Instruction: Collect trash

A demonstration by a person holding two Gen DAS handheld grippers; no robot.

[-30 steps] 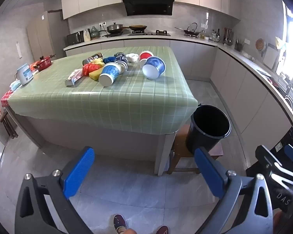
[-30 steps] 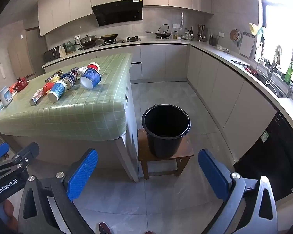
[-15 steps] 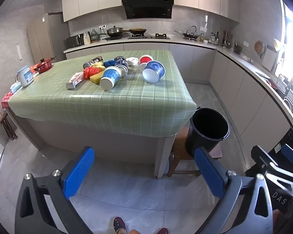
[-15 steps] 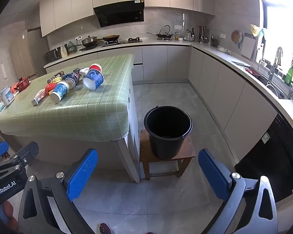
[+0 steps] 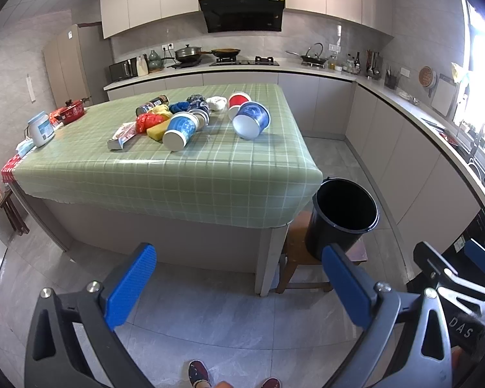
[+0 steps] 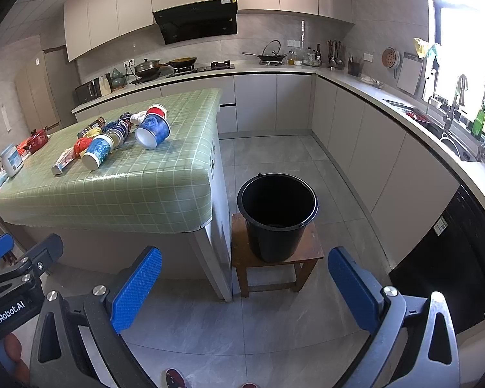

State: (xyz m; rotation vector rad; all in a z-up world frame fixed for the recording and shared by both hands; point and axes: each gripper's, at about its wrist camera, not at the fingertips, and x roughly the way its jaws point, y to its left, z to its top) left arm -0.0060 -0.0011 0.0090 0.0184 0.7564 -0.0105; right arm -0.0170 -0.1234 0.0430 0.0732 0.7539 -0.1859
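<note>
Kitchen scene, seen from two handheld grippers held low above a grey tiled floor. The left gripper (image 5: 236,286) has its jaws spread wide, blue pads far apart, gripping nothing. The right gripper (image 6: 244,287) is likewise spread wide and empty. In the left wrist view, the right gripper's body shows at 4 o'clock; in the right wrist view, the left gripper's body shows at 8 o'clock.

Ahead of both stands an island table (image 5: 165,181) covered with a green checked cloth. The trash lies in a cluster on the far half of the tabletop, at about 11 o'clock from the left gripper and 10 o'clock from the right. Nearest the right edge is a large blue paper cup (image 5: 251,119) on its side, white base facing the viewer, with a red cup (image 5: 238,101) just behind it. To its left lies a second blue cup (image 5: 180,131), also tipped over, touching a yellow wrapper (image 5: 157,131) and near a red wrapper (image 5: 147,121). A flat snack packet (image 5: 121,135) lies leftmost, and a tin can (image 5: 152,105) sits behind the pile.

A black bucket (image 6: 277,216) stands upright on a small wooden stool (image 6: 310,252) just beside the table's near right corner, at 12 o'clock in the right wrist view. Its inside is dark. The tips of the person's shoes (image 5: 199,371) show at 6 o'clock.
</note>
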